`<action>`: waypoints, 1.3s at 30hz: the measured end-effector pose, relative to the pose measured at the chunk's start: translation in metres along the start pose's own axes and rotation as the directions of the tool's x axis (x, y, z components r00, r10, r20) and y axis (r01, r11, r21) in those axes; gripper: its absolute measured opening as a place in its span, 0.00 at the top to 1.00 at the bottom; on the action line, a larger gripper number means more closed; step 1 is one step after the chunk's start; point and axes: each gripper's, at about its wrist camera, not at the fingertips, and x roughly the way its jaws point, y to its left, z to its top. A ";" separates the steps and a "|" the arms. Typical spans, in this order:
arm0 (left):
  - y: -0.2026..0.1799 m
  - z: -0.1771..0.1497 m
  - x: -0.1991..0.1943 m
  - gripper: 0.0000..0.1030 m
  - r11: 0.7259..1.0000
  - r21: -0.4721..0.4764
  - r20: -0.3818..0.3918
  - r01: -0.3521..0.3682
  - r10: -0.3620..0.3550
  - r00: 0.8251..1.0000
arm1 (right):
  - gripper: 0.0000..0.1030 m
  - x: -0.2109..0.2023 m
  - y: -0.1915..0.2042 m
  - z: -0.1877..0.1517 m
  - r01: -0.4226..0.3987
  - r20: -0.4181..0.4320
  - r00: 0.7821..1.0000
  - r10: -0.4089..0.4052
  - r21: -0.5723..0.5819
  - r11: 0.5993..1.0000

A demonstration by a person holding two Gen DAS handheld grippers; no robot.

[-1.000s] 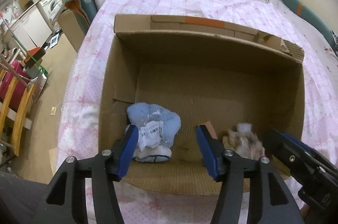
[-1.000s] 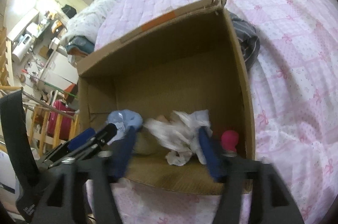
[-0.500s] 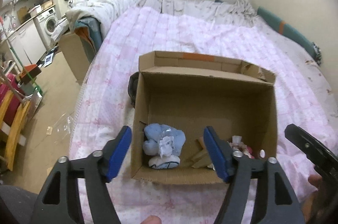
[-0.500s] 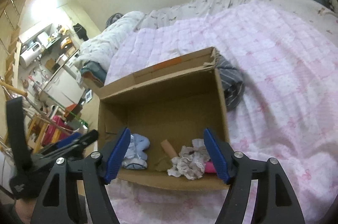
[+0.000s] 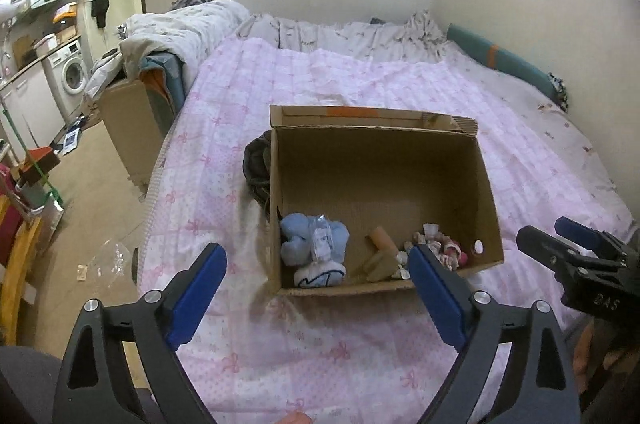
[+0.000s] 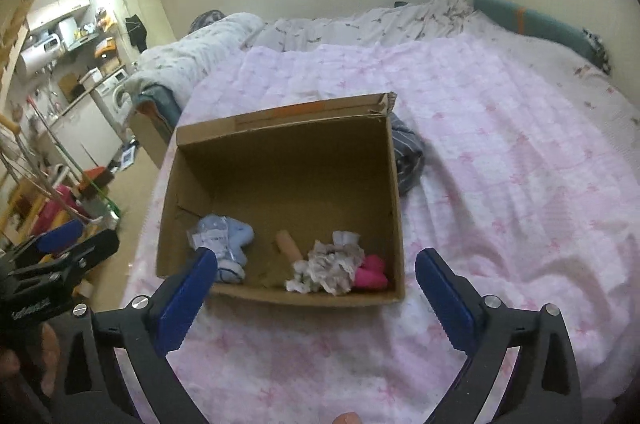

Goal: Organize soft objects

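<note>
My left gripper and right gripper have just spread their jaws, nothing between; blue plush sits at the cardboard box's seven o'clock.

Cardboard box on pink bed

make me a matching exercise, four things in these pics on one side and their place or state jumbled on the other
Things:
1. blue soft toy
2. pink soft item
3. dark garment
4. right hand-held gripper

Place or state:
A. outside the cardboard box, against its right wall, in the right wrist view
B. open, nothing between its jaws
C. in the box's near right corner
D. inside the box, near its left wall

Pairs: 1-D, 2-C, 3-A, 4-B
</note>
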 end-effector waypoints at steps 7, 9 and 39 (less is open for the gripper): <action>0.003 -0.015 0.000 0.02 1.000 -0.001 0.007 -0.011 0.011 1.000 | 0.00 -0.009 0.006 -0.018 0.050 0.026 0.998 -0.050 -0.014 0.999; 0.003 -0.017 0.002 0.01 1.000 -0.002 0.009 -0.016 0.016 1.000 | 0.00 -0.008 0.008 -0.024 0.058 0.024 0.998 -0.058 -0.026 0.998; 0.007 -0.022 0.014 0.01 1.000 -0.026 -0.031 -0.012 0.011 0.999 | 0.00 -0.001 0.013 -0.027 0.073 0.018 0.997 -0.072 -0.066 0.995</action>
